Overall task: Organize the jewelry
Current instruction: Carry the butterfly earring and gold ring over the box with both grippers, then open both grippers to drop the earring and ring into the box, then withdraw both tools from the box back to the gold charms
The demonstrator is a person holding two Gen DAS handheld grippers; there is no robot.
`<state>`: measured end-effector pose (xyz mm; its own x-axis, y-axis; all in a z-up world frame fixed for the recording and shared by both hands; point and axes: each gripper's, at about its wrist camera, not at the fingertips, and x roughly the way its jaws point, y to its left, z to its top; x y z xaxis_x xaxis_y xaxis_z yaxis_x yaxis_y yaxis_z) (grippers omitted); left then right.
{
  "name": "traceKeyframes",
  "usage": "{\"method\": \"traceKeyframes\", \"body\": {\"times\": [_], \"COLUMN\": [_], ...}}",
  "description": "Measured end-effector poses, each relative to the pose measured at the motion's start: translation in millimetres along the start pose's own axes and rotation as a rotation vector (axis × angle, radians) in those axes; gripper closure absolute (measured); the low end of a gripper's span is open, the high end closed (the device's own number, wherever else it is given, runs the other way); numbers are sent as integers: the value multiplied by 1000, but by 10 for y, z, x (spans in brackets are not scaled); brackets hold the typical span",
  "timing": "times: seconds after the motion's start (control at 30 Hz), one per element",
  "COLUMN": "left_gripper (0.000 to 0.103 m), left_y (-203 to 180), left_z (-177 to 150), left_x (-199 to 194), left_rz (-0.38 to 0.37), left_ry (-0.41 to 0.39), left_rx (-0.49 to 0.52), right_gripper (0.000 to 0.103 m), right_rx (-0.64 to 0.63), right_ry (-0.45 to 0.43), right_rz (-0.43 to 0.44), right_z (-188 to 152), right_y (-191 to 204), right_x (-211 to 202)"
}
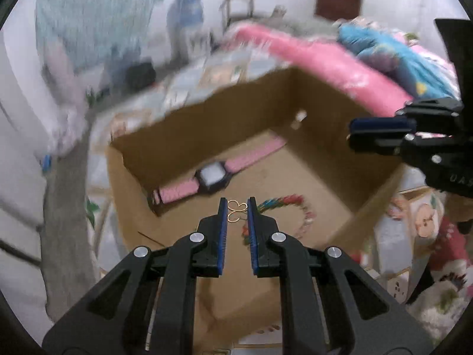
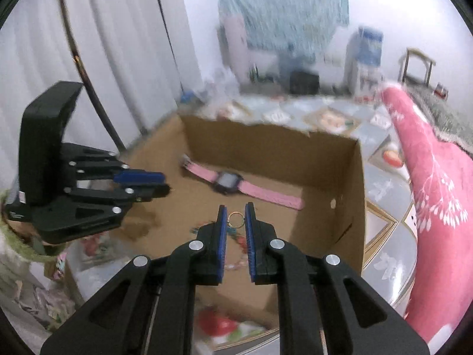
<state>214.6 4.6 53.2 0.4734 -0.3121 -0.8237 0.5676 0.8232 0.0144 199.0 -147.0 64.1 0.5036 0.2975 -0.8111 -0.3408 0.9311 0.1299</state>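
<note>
A brown cardboard box (image 1: 189, 124) sits on a patterned bed; it also shows in the right wrist view (image 2: 348, 183). Inside lie a pink-strapped watch (image 1: 211, 176), also in the right wrist view (image 2: 229, 182), and a colourful beaded bracelet (image 1: 283, 207). My left gripper (image 1: 237, 208) holds a thin gold wire piece (image 1: 236, 211) between its pads above the box. My right gripper (image 2: 236, 217) holds a gold ring (image 2: 236, 219) above the box floor. Each gripper appears in the other's view: the right one (image 1: 381, 136), the left one (image 2: 142, 183).
A pink blanket (image 1: 319, 56) and a blue printed cloth (image 1: 393, 50) lie behind the box. A white curtain (image 2: 88, 44) hangs at the left. Blurred clutter stands at the far wall, including a blue-and-white container (image 2: 365, 56).
</note>
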Motion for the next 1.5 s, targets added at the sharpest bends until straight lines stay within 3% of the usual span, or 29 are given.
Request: {"method": "traceKeyframes", "body": {"times": [0.13,0.23,0.33,0.6,0.7,0.83,1.07,1.3,1.5], "left_gripper": [91,91,91,85,77,64,51,36,30], "left_y": [97,144,153,150,125,98,72,114,50], "left_z": [7,-19,-58,-61,-54,-34,-54,-173,-405], "left_x": [242,368,432,418,395,349,84,-440,-823], "left_rz": [4,-8,-31,-12,-1,21,61,50,-3], "left_ry": [78,123,159,161,148,121,33,-101,-201], "left_rx": [-8,-40,-64,-70,-60,-49,-54,-113,-145], "right_gripper": [91,91,91,90,80,66,60,48,46], "right_rx": [58,78,91,100,114,123,161,203,218], "right_ry": [148,205,215,200,192,162,60,-74,-192], "right_rz": [12,-23,-26,-59,-59,-74,-52,11,47], "right_z": [124,102,76,78,70,80,115,53,-189], "right_y": [-147,-211,-243,-251,-275,-304,-353,-326,-321], "right_x": [449,667,694,666,642,564,230,-262,-767]}}
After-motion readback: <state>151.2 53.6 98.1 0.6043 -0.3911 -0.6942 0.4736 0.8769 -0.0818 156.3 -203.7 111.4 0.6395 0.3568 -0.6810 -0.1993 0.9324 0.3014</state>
